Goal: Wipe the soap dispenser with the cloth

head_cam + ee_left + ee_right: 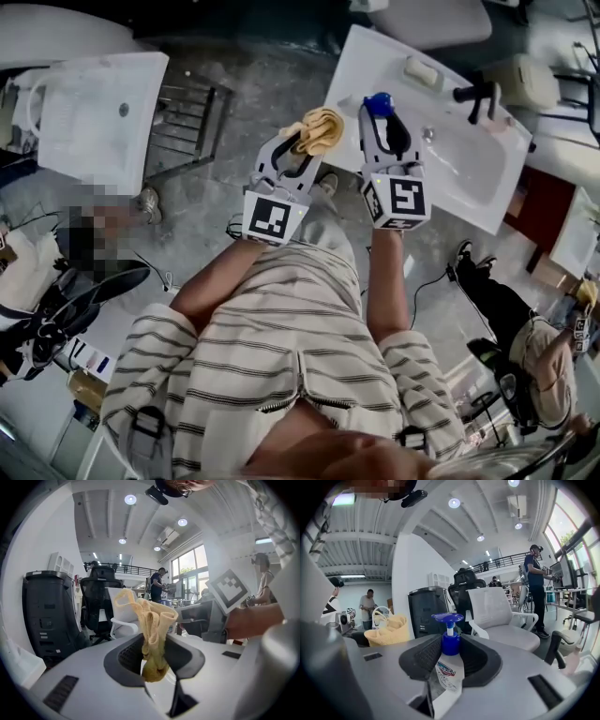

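My left gripper [302,141] [152,651] is shut on a bunched yellow cloth [318,128] [151,630], which sticks up out of the jaws. My right gripper [384,120] [450,656] is shut on a soap dispenser [449,667], a clear bottle with a printed label and a blue pump head [378,103] [449,618]. Both grippers are held up side by side in front of the person's striped shirt, close together but apart. In the right gripper view the cloth [387,630] shows at the left.
A white washbasin [469,159] with a black tap [476,97] lies below the right gripper. Another white basin [98,112] and a metal rack [192,117] stand at the left. Office chairs [499,616] and people stand around the room.
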A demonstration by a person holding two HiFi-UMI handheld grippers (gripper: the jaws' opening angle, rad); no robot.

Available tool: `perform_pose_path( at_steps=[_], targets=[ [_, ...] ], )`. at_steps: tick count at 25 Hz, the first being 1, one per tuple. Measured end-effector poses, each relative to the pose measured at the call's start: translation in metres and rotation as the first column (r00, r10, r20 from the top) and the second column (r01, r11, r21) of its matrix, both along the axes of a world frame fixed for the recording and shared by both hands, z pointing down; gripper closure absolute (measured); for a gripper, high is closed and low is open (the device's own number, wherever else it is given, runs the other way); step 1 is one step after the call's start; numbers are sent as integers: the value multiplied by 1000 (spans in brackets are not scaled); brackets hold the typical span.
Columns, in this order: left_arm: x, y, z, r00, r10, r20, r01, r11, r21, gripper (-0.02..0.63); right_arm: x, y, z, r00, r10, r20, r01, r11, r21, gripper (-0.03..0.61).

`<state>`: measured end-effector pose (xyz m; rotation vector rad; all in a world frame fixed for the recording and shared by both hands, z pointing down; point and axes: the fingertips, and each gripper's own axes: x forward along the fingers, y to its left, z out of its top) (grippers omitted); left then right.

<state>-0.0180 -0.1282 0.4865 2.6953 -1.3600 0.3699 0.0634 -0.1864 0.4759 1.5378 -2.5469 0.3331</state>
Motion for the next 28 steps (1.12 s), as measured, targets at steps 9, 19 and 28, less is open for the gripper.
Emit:
perform_pose_path(
  at_steps=[9, 19, 28],
  targets=[
    [1, 10, -22, 997, 69, -24, -69, 997, -34, 502, -4, 23, -51, 999, -15, 36, 14, 1000, 6, 456],
    [6, 20, -50, 991, 126, -53, -126, 992, -3, 502, -11, 44, -87, 999, -25, 31, 24, 999, 26, 456],
    [14, 24, -65, 985, 166, -54, -166, 986, 12, 500, -10, 50, -106, 1000, -14, 3, 14, 999, 52, 456]
  ],
)
